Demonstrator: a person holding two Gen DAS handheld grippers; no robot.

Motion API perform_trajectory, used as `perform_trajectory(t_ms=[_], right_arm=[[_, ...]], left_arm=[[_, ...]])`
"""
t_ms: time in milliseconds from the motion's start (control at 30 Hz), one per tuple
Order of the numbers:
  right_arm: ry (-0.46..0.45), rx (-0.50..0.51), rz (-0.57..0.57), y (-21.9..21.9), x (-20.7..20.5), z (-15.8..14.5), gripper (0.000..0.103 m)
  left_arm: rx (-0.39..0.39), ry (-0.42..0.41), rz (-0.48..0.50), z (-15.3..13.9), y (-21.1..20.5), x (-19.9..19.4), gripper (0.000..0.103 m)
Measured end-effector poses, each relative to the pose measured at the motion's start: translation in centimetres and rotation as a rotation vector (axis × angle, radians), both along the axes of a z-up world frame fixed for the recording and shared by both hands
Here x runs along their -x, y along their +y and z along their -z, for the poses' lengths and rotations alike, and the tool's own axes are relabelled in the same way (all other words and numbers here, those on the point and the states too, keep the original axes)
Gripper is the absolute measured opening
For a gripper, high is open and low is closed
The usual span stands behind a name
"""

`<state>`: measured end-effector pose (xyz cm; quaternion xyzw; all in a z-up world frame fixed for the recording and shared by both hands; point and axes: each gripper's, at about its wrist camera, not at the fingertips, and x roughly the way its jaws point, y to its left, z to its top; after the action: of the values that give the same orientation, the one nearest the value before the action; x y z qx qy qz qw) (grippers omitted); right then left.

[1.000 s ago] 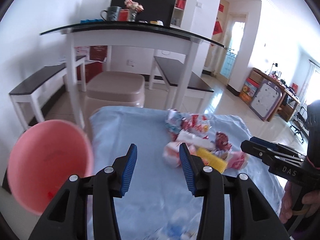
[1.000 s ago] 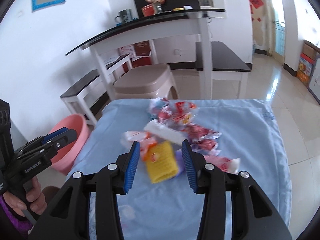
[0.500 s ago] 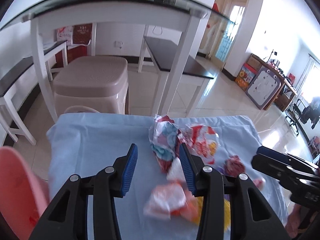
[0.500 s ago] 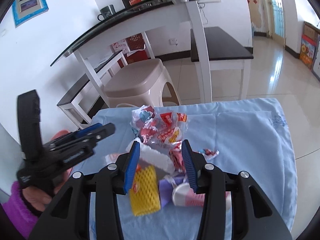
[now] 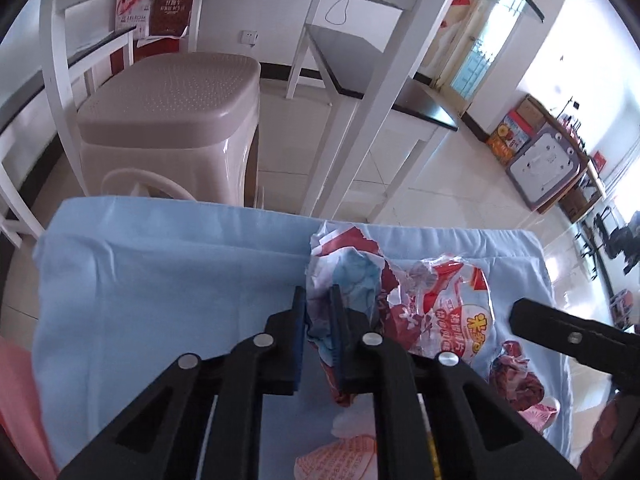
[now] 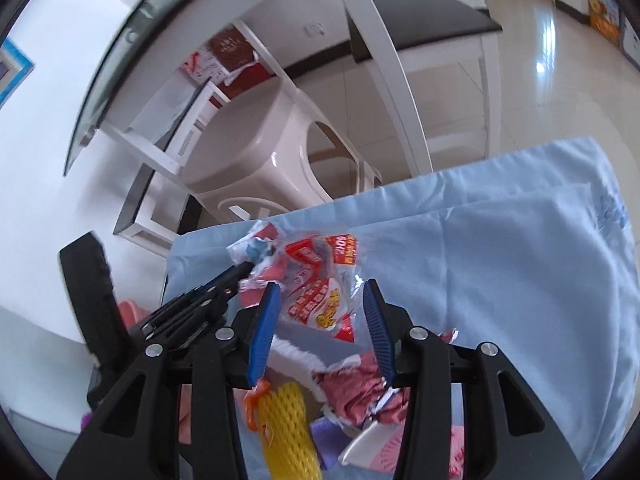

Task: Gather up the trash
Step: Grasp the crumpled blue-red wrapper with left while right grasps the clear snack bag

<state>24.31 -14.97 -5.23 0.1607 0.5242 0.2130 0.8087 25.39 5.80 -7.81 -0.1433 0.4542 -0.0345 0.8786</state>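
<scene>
A pile of trash lies on a light blue cloth [image 5: 160, 280]. My left gripper [image 5: 318, 300] is closing its jaws, and the pads pinch a crumpled blue, red and white wrapper [image 5: 352, 272] at the pile's far left. The right wrist view shows that same left gripper [image 6: 244, 268] biting the wrapper [image 6: 256, 246]. My right gripper [image 6: 320, 308] stands open over a clear red and white snack bag [image 6: 320, 300], which shows between its fingers without being pressed. From the left wrist view the right gripper [image 5: 532, 316] reaches in beside the snack bag [image 5: 452, 312].
A yellow foam net [image 6: 286, 420], dark red wrappers [image 6: 352, 392] and pink packaging [image 6: 384, 448] lie nearer me. A pink basin [image 5: 16, 400] sits low on the left. Beyond the cloth stand a beige stool [image 5: 172, 100] and white table legs [image 5: 376, 100].
My left gripper swung away from the pink basin, went forward and down to the far side of the pile and closed on the crumpled wrapper. The right gripper advanced over the snack bag and rolled.
</scene>
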Motion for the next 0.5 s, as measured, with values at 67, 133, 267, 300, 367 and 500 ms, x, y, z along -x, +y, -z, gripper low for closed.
perform_trajectory(t_ms=[67, 133, 267, 300, 367, 500], right_arm=[[0.025, 0.009, 0.000, 0.3, -0.5, 0.8, 0.044], [0.042, 0.020, -0.001, 0.7, -0.8, 1.3, 0.044], [0.054, 0.029, -0.002, 1.2, -1.2, 1.9, 0.024], [0.054, 0.033, -0.004, 1.3, -1.3, 1.9, 0.012], [0.047, 0.009, -0.016, 1.3, -1.0, 1.8, 0.007], [-0.021, 0.005, -0.020, 0.8, 0.7, 0.1, 0.005]], left_arm=[[0.007, -0.020, 0.002, -0.1, 0.1, 0.5, 0.006], [-0.005, -0.045, 0.005, -0.5, 0.2, 1.3, 0.004], [-0.034, -0.081, 0.012, -1.6, 0.1, 2.6, 0.003], [-0.040, -0.089, 0.012, -1.9, 0.1, 3.0, 0.003], [-0.050, -0.115, 0.005, -2.8, 0.3, 4.1, 0.003], [-0.052, -0.167, -0.013, -4.8, 0.8, 6.7, 0.003]])
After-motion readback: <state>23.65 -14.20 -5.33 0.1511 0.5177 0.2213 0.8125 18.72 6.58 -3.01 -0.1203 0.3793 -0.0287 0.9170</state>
